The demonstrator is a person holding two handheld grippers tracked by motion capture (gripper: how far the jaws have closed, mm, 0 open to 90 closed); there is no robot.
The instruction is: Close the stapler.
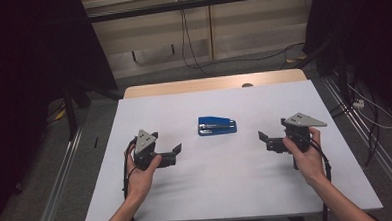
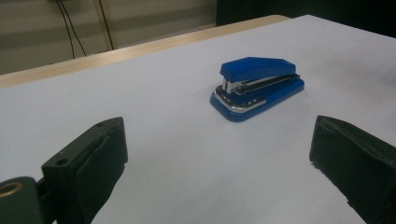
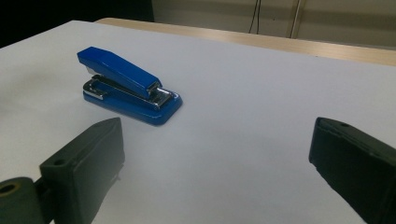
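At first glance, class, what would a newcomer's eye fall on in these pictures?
The blue stapler stands out first, lying alone near the middle of the white table. Next come the two black grippers flanking it: the left gripper and the right gripper, each held in a hand, jaws wide open and pointing inward, touching nothing.

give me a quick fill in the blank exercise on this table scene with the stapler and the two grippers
1. The stapler on the white table is ____ in colour.
2. The stapler lies ____ the left gripper and the right gripper.
3. The jaws of both grippers stand ____.
4. Neither gripper is ____ the stapler.

Missing words: blue; between; open; touching
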